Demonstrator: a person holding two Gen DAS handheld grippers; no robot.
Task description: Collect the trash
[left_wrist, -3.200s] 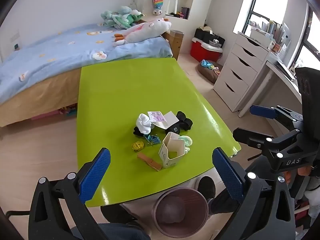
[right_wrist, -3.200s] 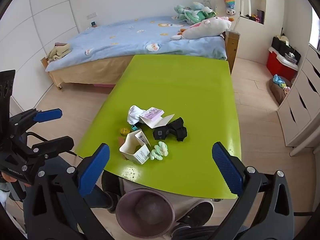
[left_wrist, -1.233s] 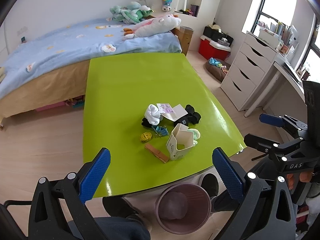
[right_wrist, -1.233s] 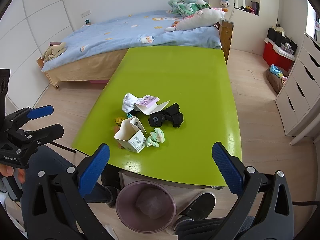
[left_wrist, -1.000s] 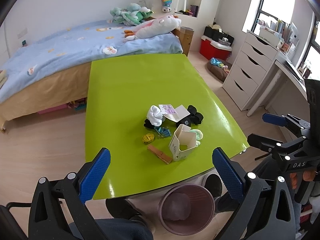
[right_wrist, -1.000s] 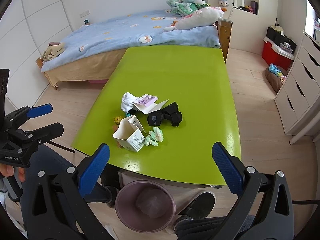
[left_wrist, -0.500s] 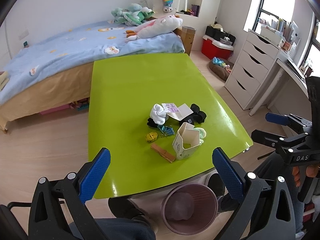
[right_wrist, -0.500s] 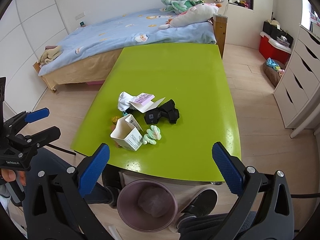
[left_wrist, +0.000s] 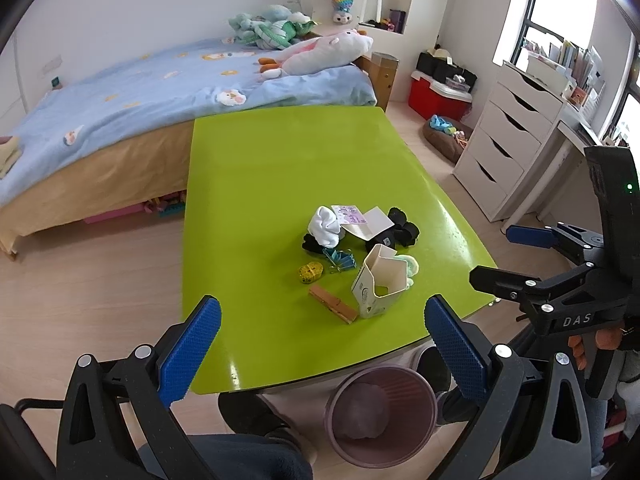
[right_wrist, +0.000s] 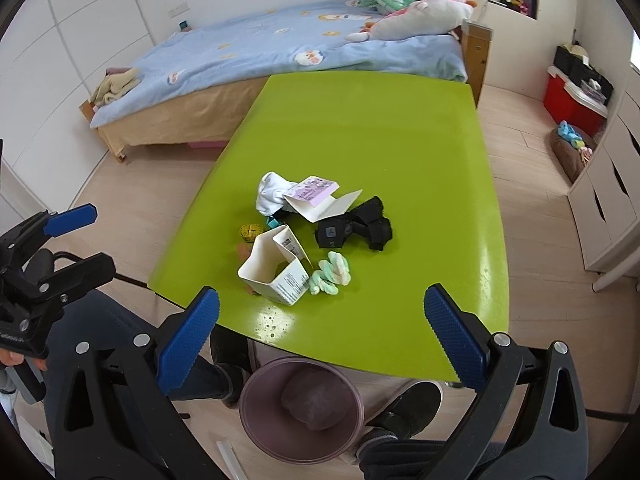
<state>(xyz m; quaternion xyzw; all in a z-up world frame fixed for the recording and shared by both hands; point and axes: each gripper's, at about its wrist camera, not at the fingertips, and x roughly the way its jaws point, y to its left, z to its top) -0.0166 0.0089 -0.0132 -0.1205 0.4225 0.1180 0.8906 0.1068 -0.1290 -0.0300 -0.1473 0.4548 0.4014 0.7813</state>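
Observation:
A cluster of items lies on the green table (left_wrist: 260, 184) near its front edge. An open white carton (left_wrist: 376, 288) (right_wrist: 276, 266) stands beside a pale green and pink wad (right_wrist: 332, 272). Behind them sit a white sock (left_wrist: 325, 225) (right_wrist: 270, 192), a purple-printed card box (right_wrist: 310, 196), black fabric straps (right_wrist: 356, 226), a yellow ball (left_wrist: 310, 273), blue clips (left_wrist: 340, 259) and a wooden clothespin (left_wrist: 332, 309). A mauve trash bin (left_wrist: 380, 412) (right_wrist: 304, 400) stands on the floor below the table edge. My left gripper (left_wrist: 324, 356) and right gripper (right_wrist: 322, 344) hover open, short of the table, holding nothing.
A bed (left_wrist: 120, 100) with a blue cover and plush toys runs behind the table. White drawers (left_wrist: 504, 152) and a red box (left_wrist: 436, 96) stand at the right. A person's legs and shoes (right_wrist: 404, 404) are under the table beside the bin.
Both grippers have drifted slightly, so the table and clutter sit a little further right in the left view and lower left in the right view. Nothing on the table has moved.

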